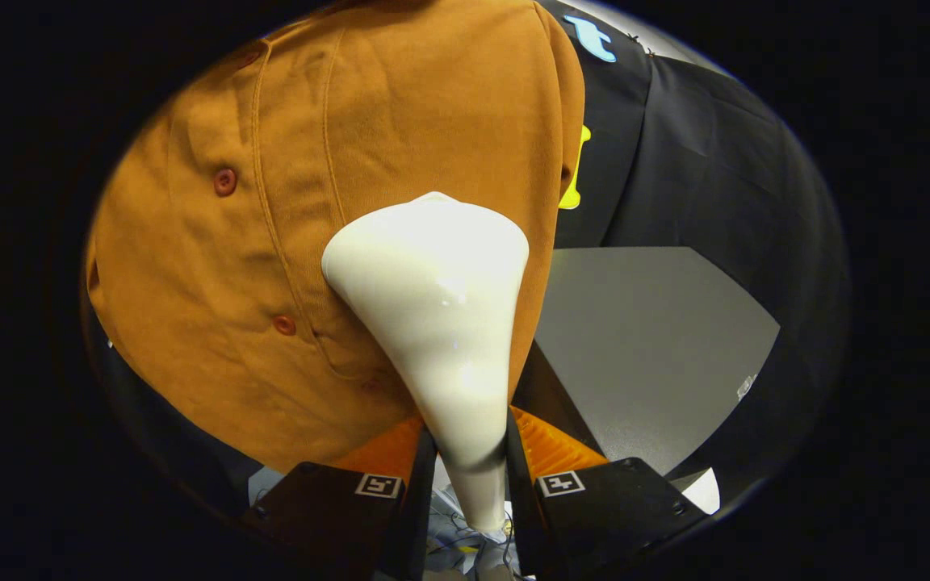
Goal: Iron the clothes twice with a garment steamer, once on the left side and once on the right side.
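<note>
Hanging at left, the orange buttoned garment (287, 242) fills the far side. Gripper (469, 452) fingers are clamped on the white steamer (433, 298) handle, its head against the cloth. Grey floor (651, 339) lies right.

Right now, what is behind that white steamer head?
The steamer head, clamped between the tool fingers, lies against the orange buttoned garment. The cloth directly behind it is covered, so its condition can't be seen.

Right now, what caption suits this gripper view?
Gripper shut on a white garment steamer, its head against a hanging orange buttoned shirt.
</note>
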Demonstrator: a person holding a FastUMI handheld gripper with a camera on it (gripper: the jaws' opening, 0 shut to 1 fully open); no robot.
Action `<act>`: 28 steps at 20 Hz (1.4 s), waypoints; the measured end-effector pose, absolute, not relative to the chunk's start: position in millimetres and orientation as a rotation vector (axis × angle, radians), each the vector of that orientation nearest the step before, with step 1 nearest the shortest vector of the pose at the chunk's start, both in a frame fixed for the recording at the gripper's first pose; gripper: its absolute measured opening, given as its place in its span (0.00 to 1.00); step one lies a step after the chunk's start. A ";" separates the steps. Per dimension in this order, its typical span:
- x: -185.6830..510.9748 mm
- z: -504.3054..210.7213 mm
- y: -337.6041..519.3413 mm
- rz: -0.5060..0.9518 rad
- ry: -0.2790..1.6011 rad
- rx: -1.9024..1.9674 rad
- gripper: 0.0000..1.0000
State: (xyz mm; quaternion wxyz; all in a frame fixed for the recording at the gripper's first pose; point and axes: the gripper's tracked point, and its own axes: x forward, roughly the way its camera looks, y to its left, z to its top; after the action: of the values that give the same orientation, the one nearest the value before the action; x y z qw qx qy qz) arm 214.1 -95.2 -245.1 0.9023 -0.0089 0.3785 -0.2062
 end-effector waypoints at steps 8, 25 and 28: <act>193.9 -278.9 -98.6 -0.419 0.875 -0.011 0.47; 207.9 -140.3 -38.4 -0.338 0.541 -0.033 0.47; 217.5 -120.5 -9.0 -0.287 0.487 -0.046 0.47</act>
State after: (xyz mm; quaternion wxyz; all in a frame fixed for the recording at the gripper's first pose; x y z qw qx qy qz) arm 217.5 -9.0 -120.5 0.9601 -0.0227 0.2400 -0.1415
